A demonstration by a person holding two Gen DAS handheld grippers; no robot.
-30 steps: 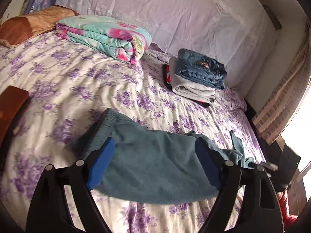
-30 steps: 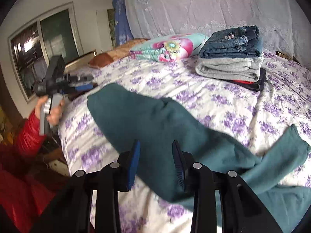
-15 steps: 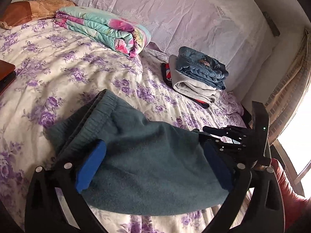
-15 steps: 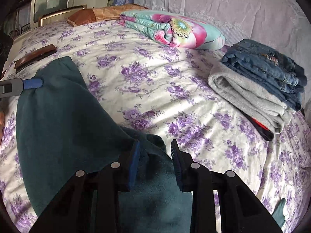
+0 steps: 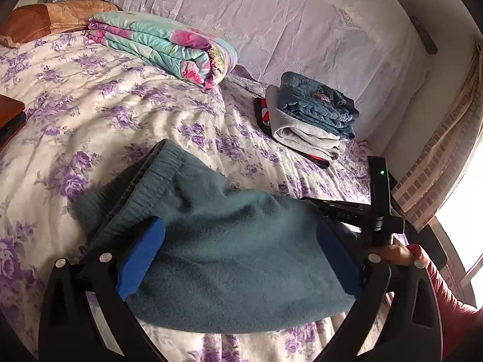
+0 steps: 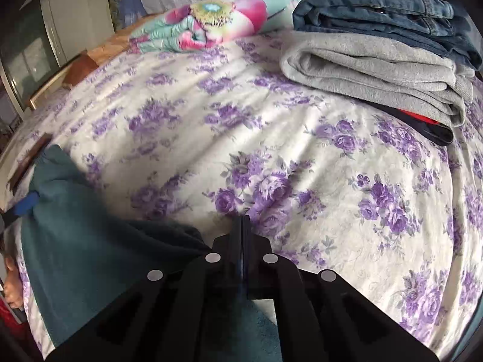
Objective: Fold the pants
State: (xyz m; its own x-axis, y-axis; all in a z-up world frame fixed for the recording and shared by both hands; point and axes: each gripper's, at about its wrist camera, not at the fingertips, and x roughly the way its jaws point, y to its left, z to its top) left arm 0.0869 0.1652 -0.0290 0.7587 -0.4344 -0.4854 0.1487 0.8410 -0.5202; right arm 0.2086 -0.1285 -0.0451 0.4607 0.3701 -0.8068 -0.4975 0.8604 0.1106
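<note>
The teal fleece pants [image 5: 229,250] lie on the flowered bedspread [image 5: 120,111], waistband toward the far left. My left gripper [image 5: 238,253] is open, its blue pads [image 5: 142,256] spread wide over the pants' near part. My right gripper [image 6: 243,226] has its jaws pressed together; the teal pants [image 6: 84,241] spread left and below it, and whether cloth is pinched between the fingers is hidden. The right gripper also shows in the left wrist view [image 5: 356,211] at the pants' right end.
A stack of folded clothes [image 5: 311,120], jeans on grey, sits at the far right of the bed; it shows close in the right wrist view [image 6: 374,45]. A rolled floral quilt [image 5: 169,48] and a brown pillow [image 5: 45,18] lie at the head. A brown board [image 5: 9,114] lies at the left edge.
My right gripper has closed from a narrow gap to fully shut and swung toward the folded stack. My left gripper has come closer over the pants.
</note>
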